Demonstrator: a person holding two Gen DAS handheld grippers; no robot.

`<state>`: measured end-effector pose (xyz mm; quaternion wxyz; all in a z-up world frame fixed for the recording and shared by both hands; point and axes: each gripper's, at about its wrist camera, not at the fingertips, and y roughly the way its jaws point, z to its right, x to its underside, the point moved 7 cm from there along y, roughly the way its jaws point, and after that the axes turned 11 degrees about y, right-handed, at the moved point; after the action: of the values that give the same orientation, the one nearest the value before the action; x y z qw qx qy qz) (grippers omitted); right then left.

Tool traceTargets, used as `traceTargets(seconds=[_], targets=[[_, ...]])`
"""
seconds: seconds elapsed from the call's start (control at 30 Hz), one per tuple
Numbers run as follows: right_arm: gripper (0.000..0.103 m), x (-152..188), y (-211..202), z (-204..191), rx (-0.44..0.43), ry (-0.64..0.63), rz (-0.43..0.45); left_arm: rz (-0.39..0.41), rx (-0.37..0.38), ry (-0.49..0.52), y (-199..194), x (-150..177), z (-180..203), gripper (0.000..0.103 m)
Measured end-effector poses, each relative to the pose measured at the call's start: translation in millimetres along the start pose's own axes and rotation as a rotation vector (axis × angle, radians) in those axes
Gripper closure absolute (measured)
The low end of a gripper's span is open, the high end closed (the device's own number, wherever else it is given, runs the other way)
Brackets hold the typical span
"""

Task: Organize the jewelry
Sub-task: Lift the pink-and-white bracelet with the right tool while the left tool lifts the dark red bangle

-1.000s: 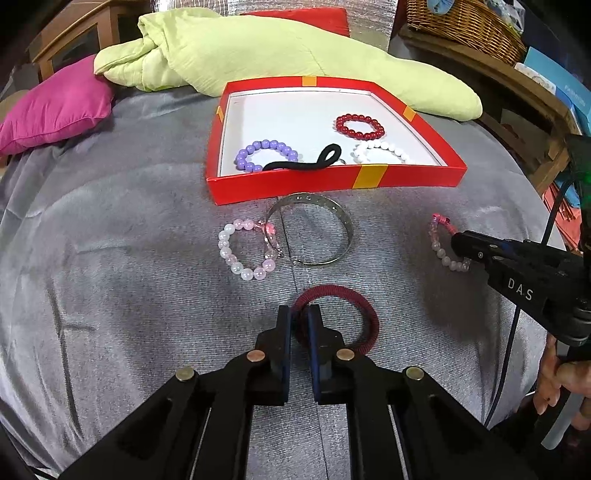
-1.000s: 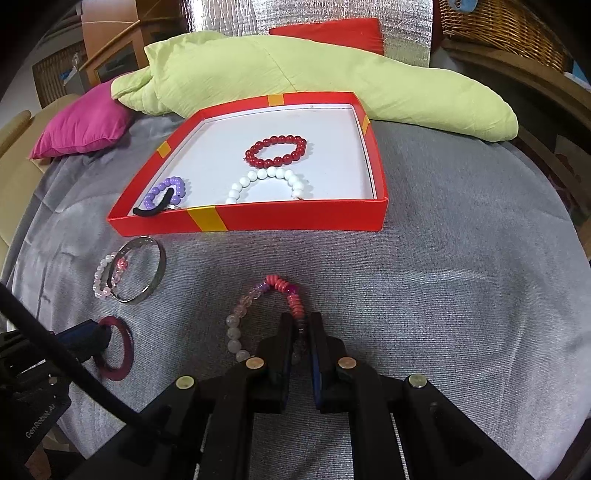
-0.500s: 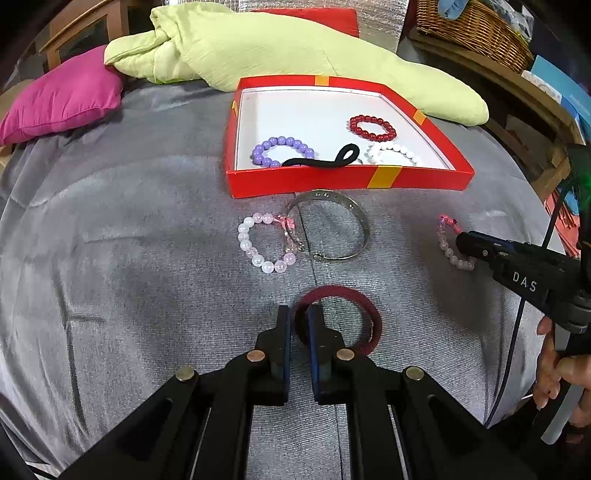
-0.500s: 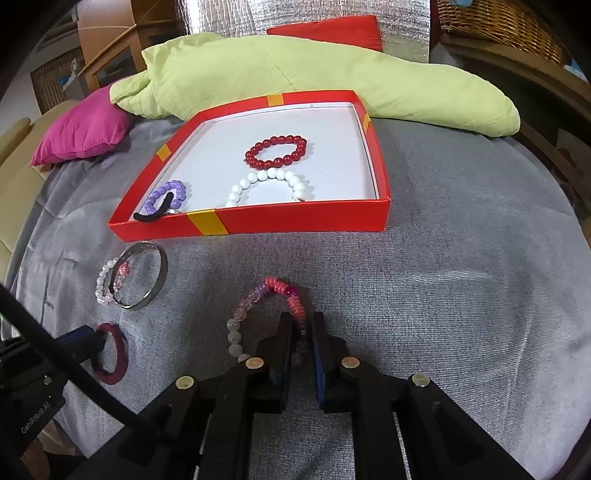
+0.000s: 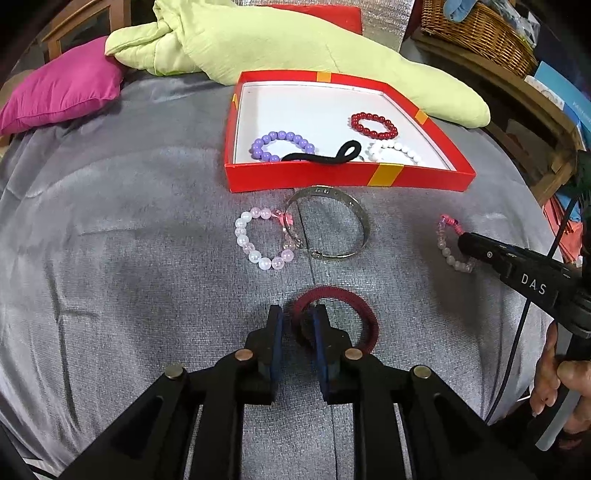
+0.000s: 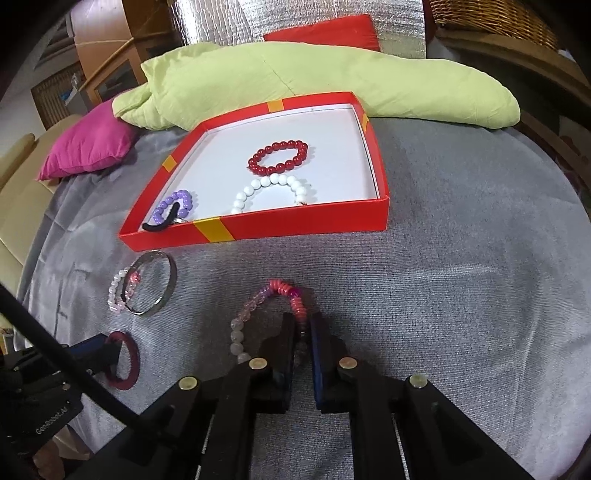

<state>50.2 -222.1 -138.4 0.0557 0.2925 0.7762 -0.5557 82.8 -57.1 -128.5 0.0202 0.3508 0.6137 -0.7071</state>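
Observation:
My left gripper point(image 5: 297, 314) is shut on the near-left rim of a dark red bangle point(image 5: 364, 314), which rests on the grey cloth. My right gripper point(image 6: 303, 321) is shut on a pink-and-clear bead bracelet point(image 6: 258, 301); it also shows in the left wrist view point(image 5: 445, 236). A red tray point(image 5: 347, 175) holds a purple bracelet point(image 5: 282, 142), a black hair tie point(image 5: 325, 155), a red bracelet point(image 5: 373, 125) and a white bracelet point(image 5: 395, 151). A silver bangle point(image 5: 332, 221) and a pale pink bead bracelet point(image 5: 258, 240) lie before the tray.
A green pillow point(image 5: 295, 40) lies behind the tray and a magenta cushion point(image 5: 62, 88) at the far left. A wicker basket point(image 5: 476, 26) stands on a wooden shelf at the back right. A hand point(image 5: 561, 384) holds the right gripper's handle.
Both wrist views have pulled back and risen a little, so the tray and loose bracelets sit farther off. Both grippers have kept their hold on the red bangle and the pink bracelet.

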Motion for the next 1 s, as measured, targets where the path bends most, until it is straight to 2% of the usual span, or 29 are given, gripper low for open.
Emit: traceTargets(seconds=[0.07, 0.17, 0.4, 0.8, 1.0], targets=[[0.094, 1, -1, -1, 0.0, -0.005, 0.002, 0.005, -0.005, 0.011, 0, -1, 1, 0.087], [0.094, 1, -2, -2, -0.006, -0.003, 0.006, 0.017, 0.002, 0.025, -2, -2, 3, 0.094], [0.094, 0, -5, -2, -0.02, 0.011, 0.012, 0.044, -0.02, 0.026, -8, -7, 0, 0.095], [0.094, -3, -14, -9, -0.043, 0.0, 0.045, 0.087, -0.108, 0.029, -19, -12, -12, 0.095], [0.094, -3, -17, -14, -0.068, -0.004, 0.057, 0.102, -0.116, 0.021, -23, -13, -15, 0.095]])
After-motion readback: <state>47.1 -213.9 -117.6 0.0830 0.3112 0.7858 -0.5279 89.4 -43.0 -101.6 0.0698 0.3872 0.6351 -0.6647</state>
